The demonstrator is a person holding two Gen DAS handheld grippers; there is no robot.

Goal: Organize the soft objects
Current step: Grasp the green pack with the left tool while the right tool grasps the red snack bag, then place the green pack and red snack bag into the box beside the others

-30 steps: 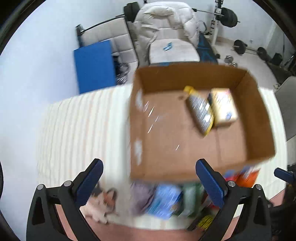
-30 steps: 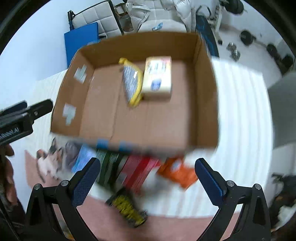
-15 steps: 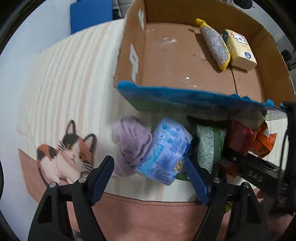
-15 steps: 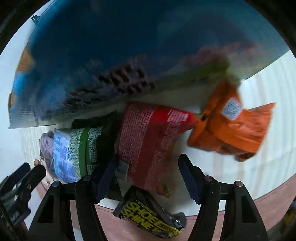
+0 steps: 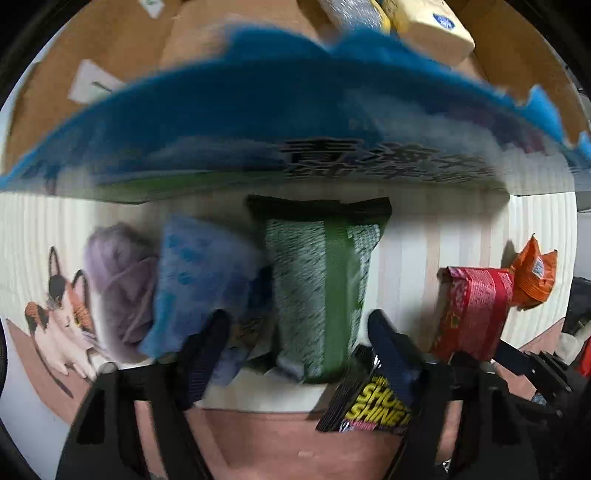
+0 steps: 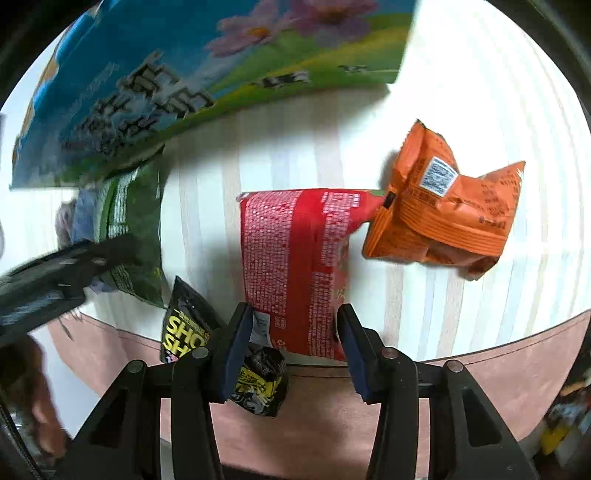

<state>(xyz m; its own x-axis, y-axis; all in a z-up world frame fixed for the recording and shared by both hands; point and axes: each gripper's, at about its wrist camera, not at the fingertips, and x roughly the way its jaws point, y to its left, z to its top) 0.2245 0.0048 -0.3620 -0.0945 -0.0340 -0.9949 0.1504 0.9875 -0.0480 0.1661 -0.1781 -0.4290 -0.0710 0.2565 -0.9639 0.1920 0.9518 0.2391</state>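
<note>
Grippers poised over two packets beside the box

Progress looks early to us. Inside the open brown cardboard box (image 5: 110, 66) we see only two things: a pale yellow rectangular packet (image 5: 424, 26) and, beside it, a silver-and-yellow packet (image 5: 354, 13) cut off by the frame edge. The rest lies on the cream striped mat (image 6: 461, 92) in front of the box's printed blue-and-green wall (image 6: 166, 62). In a row we count a lilac knitted bundle (image 5: 118, 273), a crinkly blue plastic pack (image 5: 199, 273), a green-and-white foil packet (image 5: 321, 288), a red foil packet (image 6: 295, 258) and an orange crumpled foil packet (image 6: 450, 210), with a black-and-yellow sachet (image 6: 188, 325) lying nearest us at the mat's edge. So we judge six things are left to move, if all count as soft.

Our left gripper (image 5: 295, 339) has its fingers spread to either side of the green-and-white packet's near end; blur keeps us from telling whether the pads touch it. Our right gripper (image 6: 291, 332) is likewise spread, its fingers flanking the near end of the red packet, close against its edges but not visibly squeezing.

Both packets lie flat with their long axes running away from us toward the box wall, roughly in line with the fingers. The orange packet lies crosswise, touching the red one's far corner
</note>
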